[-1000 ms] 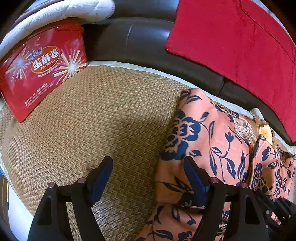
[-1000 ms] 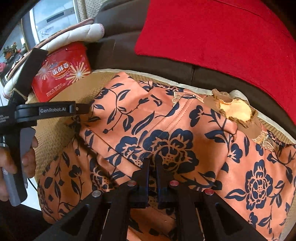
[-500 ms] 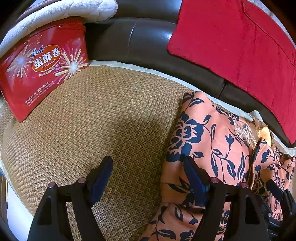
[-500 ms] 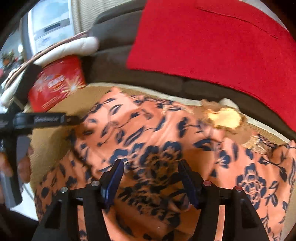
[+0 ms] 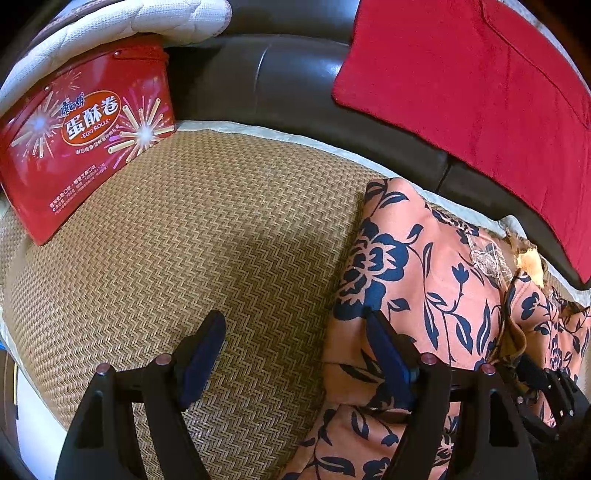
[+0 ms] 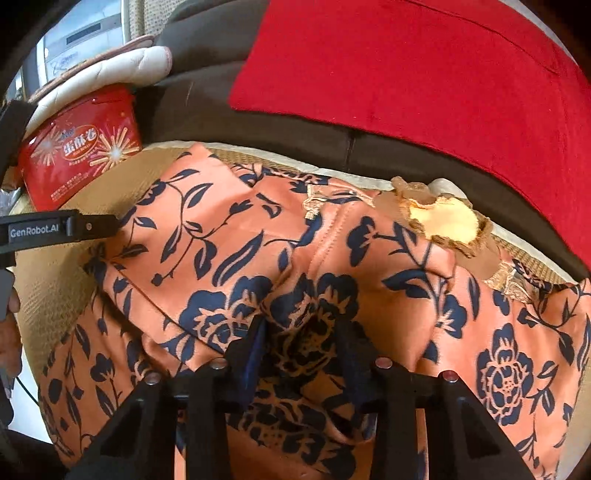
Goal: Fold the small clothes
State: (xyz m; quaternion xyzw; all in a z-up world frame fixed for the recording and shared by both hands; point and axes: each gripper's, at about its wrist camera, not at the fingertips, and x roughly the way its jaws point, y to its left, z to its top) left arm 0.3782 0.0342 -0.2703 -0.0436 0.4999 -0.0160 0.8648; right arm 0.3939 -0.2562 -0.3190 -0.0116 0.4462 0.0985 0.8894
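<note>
From the left wrist, the left gripper (image 5: 295, 354) stands wide with nothing held: one finger is over the woven mat (image 5: 192, 236), the other over the left edge of the garment (image 5: 424, 280), an orange cloth printed with dark blue flowers. The garment lies on the mat's right part, its far corner near the dark sofa back (image 5: 295, 88). A red egg-roll tin (image 5: 77, 144) stands at the mat's far left, under a white quilted pad (image 5: 122, 22), and a red cloth (image 5: 472, 85) hangs over the sofa back at the right. The right gripper's black frame shows at the lower right edge. From the right wrist, the right gripper (image 6: 303, 339) is set low on the garment (image 6: 229, 236), its jaws at a middling gap after just closing in; a bunched ridge of the flowered cloth rises between the fingers, and the pads seem to press on it. The garment spreads across most of this view, a yellow worn patch (image 6: 443, 218) just behind it. The left gripper (image 6: 59, 230) reaches in from the left, its tip at the garment's left edge, with the tin (image 6: 77, 147) behind it.
</note>
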